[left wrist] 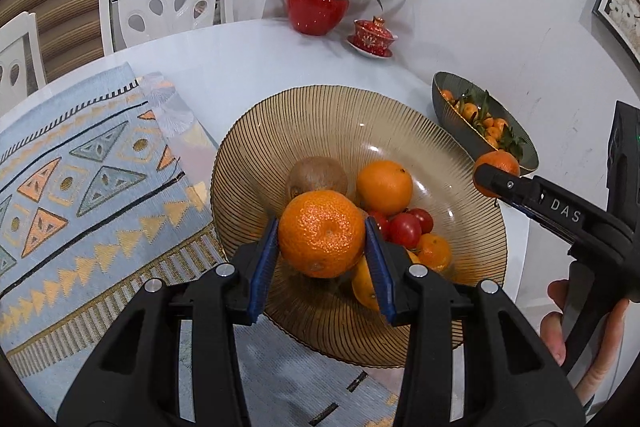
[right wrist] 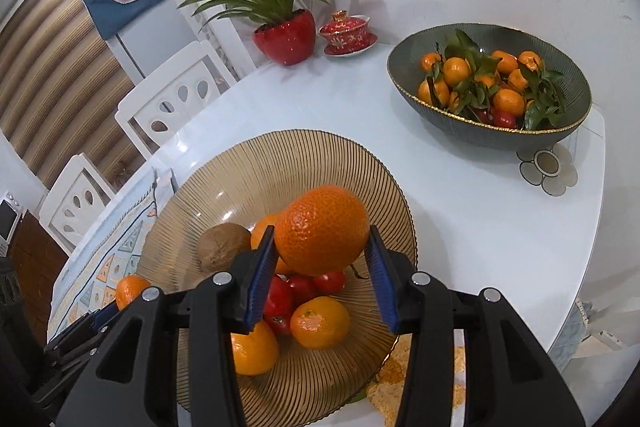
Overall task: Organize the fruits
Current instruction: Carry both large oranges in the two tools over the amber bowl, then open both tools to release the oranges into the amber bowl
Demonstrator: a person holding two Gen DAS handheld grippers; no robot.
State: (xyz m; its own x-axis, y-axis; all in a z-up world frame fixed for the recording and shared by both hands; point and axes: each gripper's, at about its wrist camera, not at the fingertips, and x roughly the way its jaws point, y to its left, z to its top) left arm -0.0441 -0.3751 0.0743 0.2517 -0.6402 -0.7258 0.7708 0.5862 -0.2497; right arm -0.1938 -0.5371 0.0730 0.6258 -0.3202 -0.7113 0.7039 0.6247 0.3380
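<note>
My left gripper is shut on a mandarin, held above the amber glass bowl. That bowl holds a kiwi, an orange, red tomatoes and more mandarins. My right gripper is shut on a second mandarin, also above the amber bowl. In the left wrist view the right gripper comes in from the right with its mandarin. A dark green bowl of leafy mandarins stands at the back right.
A patterned blue cloth lies left of the amber bowl. A red potted plant and a red lidded cup on a saucer stand by the wall. White chairs ring the table's far edge. A flower-shaped coaster lies near the green bowl.
</note>
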